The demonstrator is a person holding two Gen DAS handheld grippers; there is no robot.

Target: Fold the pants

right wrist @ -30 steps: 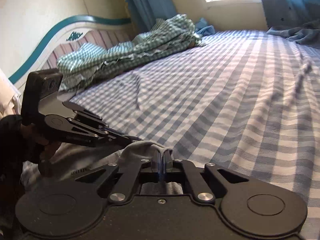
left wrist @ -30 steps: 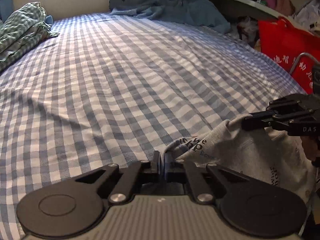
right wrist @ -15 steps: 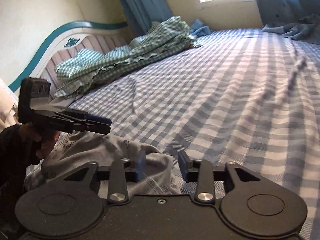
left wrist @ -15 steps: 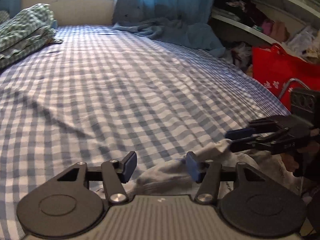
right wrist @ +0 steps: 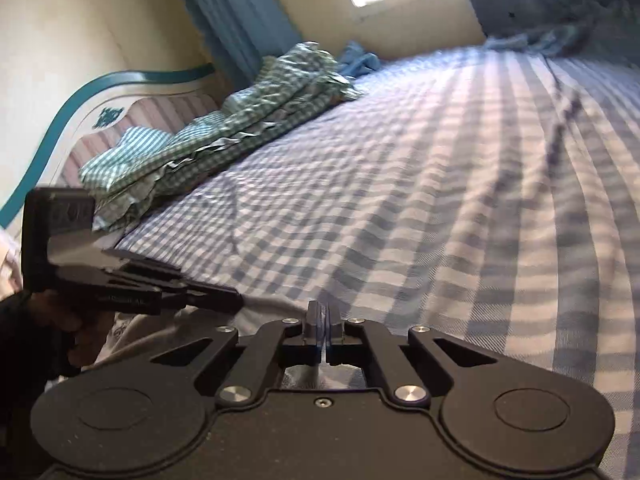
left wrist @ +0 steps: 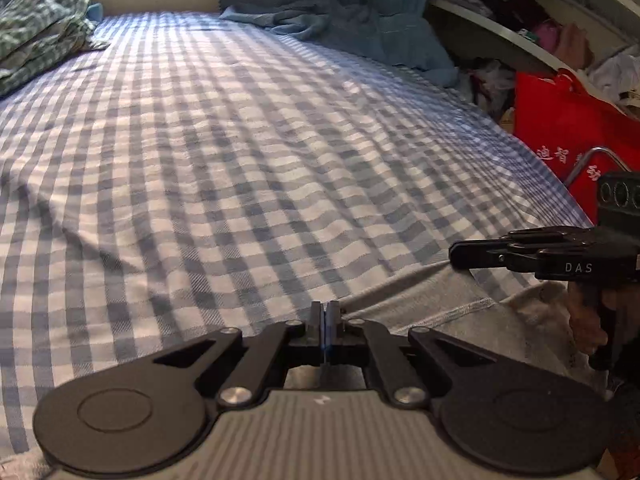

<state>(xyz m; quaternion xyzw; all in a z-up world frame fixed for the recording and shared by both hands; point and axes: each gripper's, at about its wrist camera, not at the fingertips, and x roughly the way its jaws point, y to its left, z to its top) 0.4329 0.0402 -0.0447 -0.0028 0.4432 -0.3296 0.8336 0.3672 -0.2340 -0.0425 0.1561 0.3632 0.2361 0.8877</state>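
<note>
The grey pants [left wrist: 452, 312] lie flat on the near right part of the checked bed; a stitched hem line shows across them. My left gripper [left wrist: 325, 314] is shut just over their far edge, and I see no cloth between its pads. The right gripper [left wrist: 456, 254], held in a hand, hovers shut at the pants' right edge. In the right wrist view my right gripper [right wrist: 323, 312] is shut above the pants [right wrist: 276, 306], with nothing visibly pinched. The left gripper [right wrist: 238, 300] sits shut close by on the left, low over the same cloth.
The blue-and-white checked bedsheet [left wrist: 240, 160] stretches away ahead. A green checked bundle [right wrist: 224, 140] lies by the headboard [right wrist: 60, 120]. Blue cloth [left wrist: 340, 28] is heaped at the far end under the curtain. A red bag [left wrist: 568, 128] and cluttered shelves stand off the right side.
A second ago both grippers held bunched grey cloth. Both then opened and dropped it. Now both are shut again and the pants lie flatter on the bed.
</note>
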